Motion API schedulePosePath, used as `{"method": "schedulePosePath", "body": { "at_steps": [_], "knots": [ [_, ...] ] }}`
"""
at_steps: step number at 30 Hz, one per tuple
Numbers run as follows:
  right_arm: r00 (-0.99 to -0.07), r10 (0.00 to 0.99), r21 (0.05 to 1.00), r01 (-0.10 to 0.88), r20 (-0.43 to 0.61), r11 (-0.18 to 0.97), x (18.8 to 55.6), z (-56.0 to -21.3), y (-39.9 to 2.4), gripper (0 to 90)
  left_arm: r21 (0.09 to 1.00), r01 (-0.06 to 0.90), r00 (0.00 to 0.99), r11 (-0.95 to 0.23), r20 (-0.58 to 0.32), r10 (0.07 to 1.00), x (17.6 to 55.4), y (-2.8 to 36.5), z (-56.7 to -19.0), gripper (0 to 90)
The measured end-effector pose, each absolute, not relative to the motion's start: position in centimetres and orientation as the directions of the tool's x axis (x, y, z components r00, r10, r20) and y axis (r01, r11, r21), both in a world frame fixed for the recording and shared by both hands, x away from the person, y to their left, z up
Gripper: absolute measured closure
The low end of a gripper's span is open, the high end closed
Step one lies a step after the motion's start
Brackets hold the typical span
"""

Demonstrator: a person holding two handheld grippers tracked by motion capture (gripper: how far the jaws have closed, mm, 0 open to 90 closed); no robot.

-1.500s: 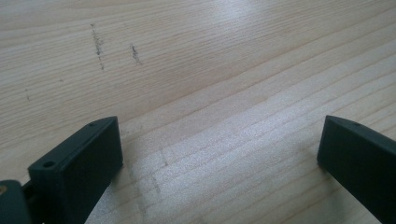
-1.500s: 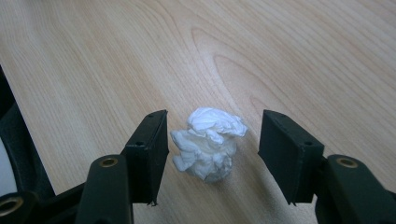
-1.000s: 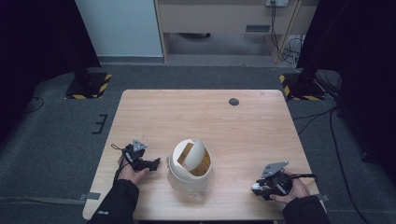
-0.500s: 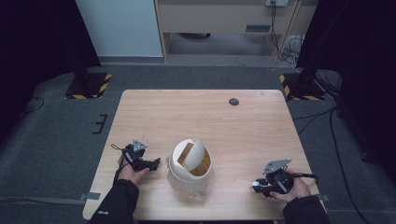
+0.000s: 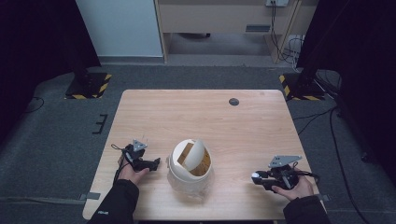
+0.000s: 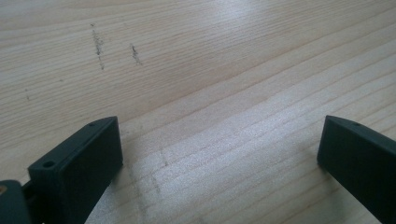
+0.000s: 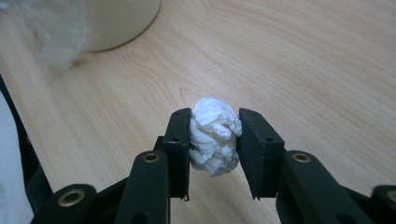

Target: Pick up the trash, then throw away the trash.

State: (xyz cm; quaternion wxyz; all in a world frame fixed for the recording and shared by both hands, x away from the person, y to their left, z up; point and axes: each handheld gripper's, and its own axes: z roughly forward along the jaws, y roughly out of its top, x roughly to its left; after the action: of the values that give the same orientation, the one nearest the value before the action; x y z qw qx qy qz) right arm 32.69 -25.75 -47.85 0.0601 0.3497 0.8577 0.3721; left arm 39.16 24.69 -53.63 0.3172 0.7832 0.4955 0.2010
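Note:
A crumpled white paper wad sits pinched between the two black jaws of my right gripper, just above the wooden table. In the high view the right gripper lies near the table's front right, pointing left toward a cream swing-lid bin at front centre. The wad shows as a white dot at its tip. My left gripper rests left of the bin, pointing at it. Its jaws stand wide apart over bare wood, with nothing between them.
The bin's lid is tilted, showing a tan inside, and a clear plastic liner bulges at its base. A small dark round grommet sits in the table near the far edge. The table's front edge lies close behind both hands.
The right gripper has shifted slightly away from the front edge with the white wad at its tip. The left hand and the bin have kept still.

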Motion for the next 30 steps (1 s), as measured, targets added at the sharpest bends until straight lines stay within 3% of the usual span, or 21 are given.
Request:
{"method": "schedulePosePath", "body": {
  "at_steps": [30],
  "knots": [
    [-0.711,0.681,0.842,0.467,0.175,0.271,33.0,-44.0,-26.4,65.9,0.696,0.649,0.428,-0.307,0.001,0.904,39.2,24.7,-53.6,0.0]
  ]
}}
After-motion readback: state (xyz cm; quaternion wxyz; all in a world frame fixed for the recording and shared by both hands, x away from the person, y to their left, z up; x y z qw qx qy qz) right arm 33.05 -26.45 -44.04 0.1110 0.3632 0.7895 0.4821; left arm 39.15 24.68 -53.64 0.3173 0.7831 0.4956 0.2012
